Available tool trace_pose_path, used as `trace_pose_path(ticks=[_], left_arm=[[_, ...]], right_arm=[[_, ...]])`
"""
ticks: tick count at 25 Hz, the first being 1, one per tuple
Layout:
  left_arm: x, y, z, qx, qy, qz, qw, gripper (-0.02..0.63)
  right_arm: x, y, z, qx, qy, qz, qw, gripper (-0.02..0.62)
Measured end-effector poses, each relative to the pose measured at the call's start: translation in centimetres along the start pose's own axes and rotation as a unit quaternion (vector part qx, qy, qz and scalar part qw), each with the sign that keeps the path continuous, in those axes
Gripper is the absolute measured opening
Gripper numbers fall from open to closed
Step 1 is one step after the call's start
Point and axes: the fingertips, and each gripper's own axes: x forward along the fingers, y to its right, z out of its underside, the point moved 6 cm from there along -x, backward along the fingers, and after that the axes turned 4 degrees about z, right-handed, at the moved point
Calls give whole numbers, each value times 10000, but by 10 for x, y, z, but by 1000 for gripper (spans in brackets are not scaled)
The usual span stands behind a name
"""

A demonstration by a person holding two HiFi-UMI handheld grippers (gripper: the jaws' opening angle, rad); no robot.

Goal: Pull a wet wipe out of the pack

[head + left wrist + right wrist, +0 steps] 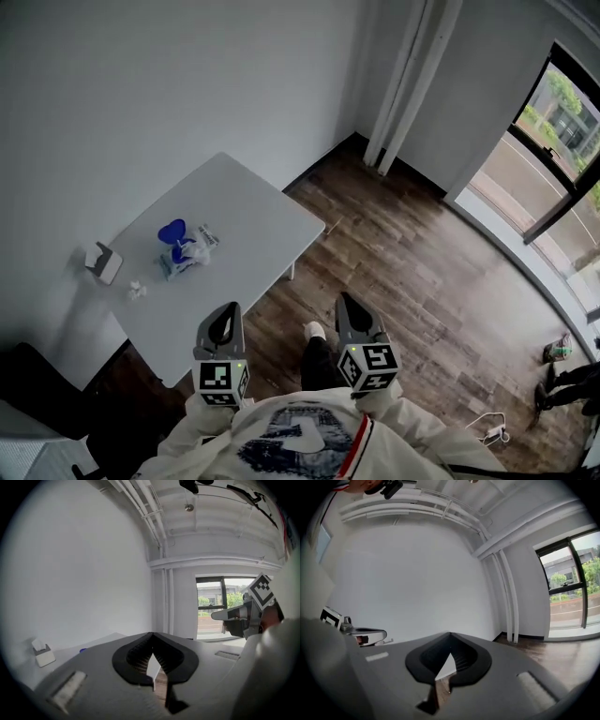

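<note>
Your head camera looks steeply down from high up, past the left gripper [226,314] and right gripper [347,306], onto the distant white table [244,211] and wood floor [422,281]. Each gripper camera sits close behind its own jaws, facing nearly level; both share the white wall [93,573] and window [215,604].

Closed, empty right claw [450,637] aimed at white wall [417,583]; left claw [363,634] at left edge; window [574,588] and wood floor [567,656] at right.

Matt white table [246,217], dark wood-plank floor [422,281]
</note>
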Motion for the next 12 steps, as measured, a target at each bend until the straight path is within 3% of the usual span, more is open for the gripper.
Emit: trace_pose_path(ticks=[4,12], left_arm=[[24,-15,0,-107,-142,-384,9991,5],[103,-21,-12,-274,-299,-728,9965,5]], right_arm=[[43,9,-8,-36,-74,-364,9993,5],[133,46,-28,-29,-343,-898,9954,5]])
